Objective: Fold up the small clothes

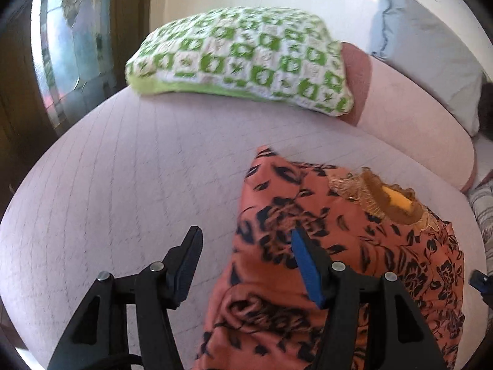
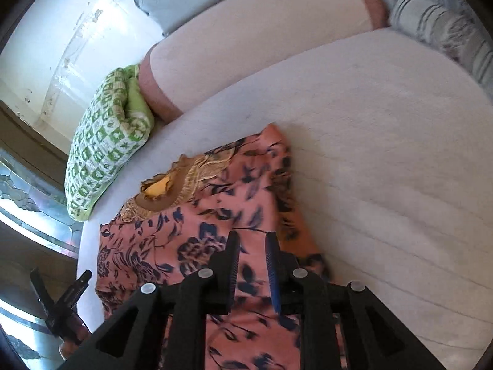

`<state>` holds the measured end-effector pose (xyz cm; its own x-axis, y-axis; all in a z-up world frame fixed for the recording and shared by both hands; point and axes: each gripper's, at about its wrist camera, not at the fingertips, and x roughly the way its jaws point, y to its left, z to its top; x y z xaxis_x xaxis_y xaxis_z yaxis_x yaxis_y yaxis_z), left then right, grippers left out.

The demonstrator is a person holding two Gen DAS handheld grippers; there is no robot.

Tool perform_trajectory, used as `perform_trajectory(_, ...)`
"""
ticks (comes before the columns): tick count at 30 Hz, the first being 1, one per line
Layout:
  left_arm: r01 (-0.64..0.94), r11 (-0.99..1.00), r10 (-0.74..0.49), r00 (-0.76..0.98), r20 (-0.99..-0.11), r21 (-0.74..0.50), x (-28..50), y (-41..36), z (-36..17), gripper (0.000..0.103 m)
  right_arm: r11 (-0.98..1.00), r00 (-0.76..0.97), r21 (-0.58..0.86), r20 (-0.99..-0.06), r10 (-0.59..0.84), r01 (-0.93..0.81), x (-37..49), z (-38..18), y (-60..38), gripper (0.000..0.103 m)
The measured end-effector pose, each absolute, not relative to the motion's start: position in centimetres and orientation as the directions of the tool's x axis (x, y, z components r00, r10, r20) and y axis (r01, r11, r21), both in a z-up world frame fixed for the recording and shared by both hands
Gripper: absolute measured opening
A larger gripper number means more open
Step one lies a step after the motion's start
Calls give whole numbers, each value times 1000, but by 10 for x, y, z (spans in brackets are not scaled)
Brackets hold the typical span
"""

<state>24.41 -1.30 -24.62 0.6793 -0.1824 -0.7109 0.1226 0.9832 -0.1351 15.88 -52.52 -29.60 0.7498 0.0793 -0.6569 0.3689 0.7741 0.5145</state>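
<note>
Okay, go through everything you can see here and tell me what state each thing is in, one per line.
Floral garment: lying rumpled on the bed, partly folded over, neckline showing.
Left gripper: open, jaws wide, above the garment's edge.
Right gripper: partly open, a narrow gap between its jaws, over the garment; grip on cloth unclear.
Green patterned pillow: lying at the head of the bed.
Bed: covered by a smooth pale quilted sheet.

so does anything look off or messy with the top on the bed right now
Nothing looks damaged or spilled. The orange floral top lies rumpled rather than flat on the pale quilted bed cover, one corner peaking up toward the green-and-white pillow. The gold embroidered neckline gapes open, showing a yellow label inside.
</note>
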Motion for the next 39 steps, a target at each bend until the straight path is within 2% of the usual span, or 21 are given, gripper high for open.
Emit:
perform_trajectory(3,162,983,-177,668,-722,-92,247,-34,-253,61,775,746,541,-652,139,328,182,-306,-507,19)
perform_trajectory(6,188,981,-161,637,-754,-51,253,-48,-262,61,817,722,504,-671,168,279,204,-313,-479,19)
perform_trajectory(8,200,980,-109,604,-790,18,259,-60,-275,61,845,704,469,-690,170,256,221,-316,-462,19)
perform_trajectory(13,256,957,-48,605,-795,137,255,-71,-284,61,892,642,340,-763,77,297,267,-330,-446,20)
perform_trajectory(15,276,950,-53,605,-795,147,254,-69,-284,62,906,657,291,-753,19,307,277,-325,-444,20)
perform_trajectory(17,293,945,-64,603,-795,147,253,-67,-283,62,920,639,231,-769,-28,317,291,-322,-442,20)
perform_trajectory(20,293,951,-100,592,-800,98,253,-61,-281,62,910,622,236,-782,-31,342,299,-312,-440,21)
perform_trajectory(24,254,967,-124,585,-802,36,259,-47,-276,61,912,686,356,-716,126,205,294,-294,-414,21)
perform_trajectory(28,225,973,-88,570,-817,53,263,-44,-281,62,916,626,389,-739,248,96,305,-303,-372,21)
perform_trajectory(31,241,968,-76,562,-824,75,264,-46,-286,65,954,591,289,-785,185,85,319,-319,-348,22)
perform_trajectory(33,250,963,-64,565,-822,97,264,-46,-286,69,965,611,252,-776,155,76,318,-321,-343,22)
perform_trajectory(37,222,975,-125,545,-829,-1,266,-32,-280,69,946,623,312,-758,195,84,303,-308,-350,22)
perform_trajectory(39,220,976,-131,568,-812,-4,263,-30,-274,69,939,642,339,-731,232,47,289,-300,-348,22)
